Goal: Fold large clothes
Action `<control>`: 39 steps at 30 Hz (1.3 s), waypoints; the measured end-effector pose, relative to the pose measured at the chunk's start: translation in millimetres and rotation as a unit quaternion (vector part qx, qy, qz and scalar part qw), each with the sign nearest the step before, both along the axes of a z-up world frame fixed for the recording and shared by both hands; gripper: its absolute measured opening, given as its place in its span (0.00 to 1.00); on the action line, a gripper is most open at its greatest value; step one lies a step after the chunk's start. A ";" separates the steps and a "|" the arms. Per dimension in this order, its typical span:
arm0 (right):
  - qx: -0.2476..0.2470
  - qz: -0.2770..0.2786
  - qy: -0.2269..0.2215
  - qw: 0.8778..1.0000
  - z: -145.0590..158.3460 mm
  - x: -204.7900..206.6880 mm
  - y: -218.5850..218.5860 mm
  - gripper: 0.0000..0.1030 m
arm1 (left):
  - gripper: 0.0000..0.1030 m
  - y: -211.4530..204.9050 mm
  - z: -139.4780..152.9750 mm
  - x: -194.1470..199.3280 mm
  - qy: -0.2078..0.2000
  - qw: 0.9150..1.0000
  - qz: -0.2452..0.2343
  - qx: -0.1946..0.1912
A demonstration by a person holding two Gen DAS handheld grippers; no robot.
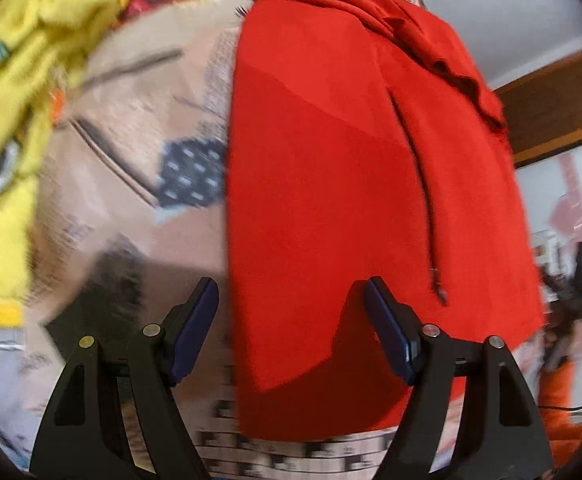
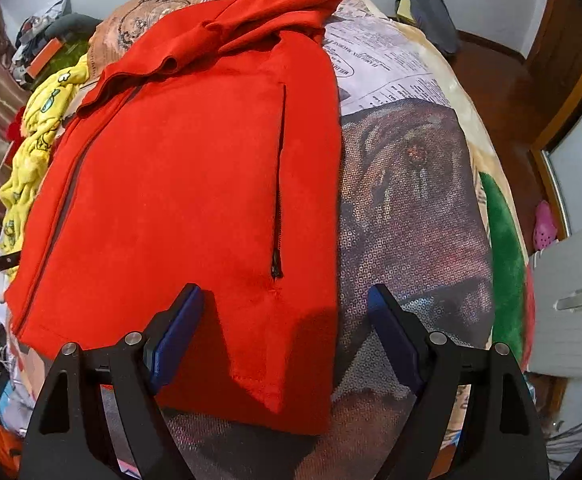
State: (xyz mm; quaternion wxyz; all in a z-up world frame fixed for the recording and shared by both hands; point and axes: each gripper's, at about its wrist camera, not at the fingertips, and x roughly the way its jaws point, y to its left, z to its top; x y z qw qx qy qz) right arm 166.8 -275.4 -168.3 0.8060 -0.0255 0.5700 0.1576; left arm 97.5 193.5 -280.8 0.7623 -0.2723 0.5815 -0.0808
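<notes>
1. Spread over a bed covered by a printed bedspread (image 2: pixel 411 200), the red hoodie (image 2: pixel 195 168) lies mostly flat, its hood bunched at the far end and its hem at the near end.
2. Both tools hang above the near hem with nothing held: the left gripper (image 1: pixel 291 320) has its fingers spread wide over the hoodie's left edge, and the right gripper (image 2: pixel 287 328) has its fingers spread wide over the right edge.
3. Judged from its thick, matte look, the fabric is soft fleece, fairly heavy for clothing, likely to drape and sag when lifted, not slippery and not fragile.
4. Good holds appear to be the two near hem corners, pinching through all layers so the folded sides do not slide open.
5. A drawstring (image 1: pixel 423 184) trails down the front in the left view, and a dark pocket zip (image 2: pixel 279 184) shows in the right view; either could snag.
6. The sleeves are hidden, presumably tucked under.
7. The left view is motion-blurred, so the yellow garment (image 1: pixel 15 92) at the far left is hard to read.
8. Whether the fingers touch the cloth cannot be told.
</notes>
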 end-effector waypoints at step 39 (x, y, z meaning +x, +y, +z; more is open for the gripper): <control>0.064 0.007 -0.194 0.979 113.7 175.6 68.1 0.07 | 0.06 10.4 183.1 171.5 -0.263 0.954 0.073 0.123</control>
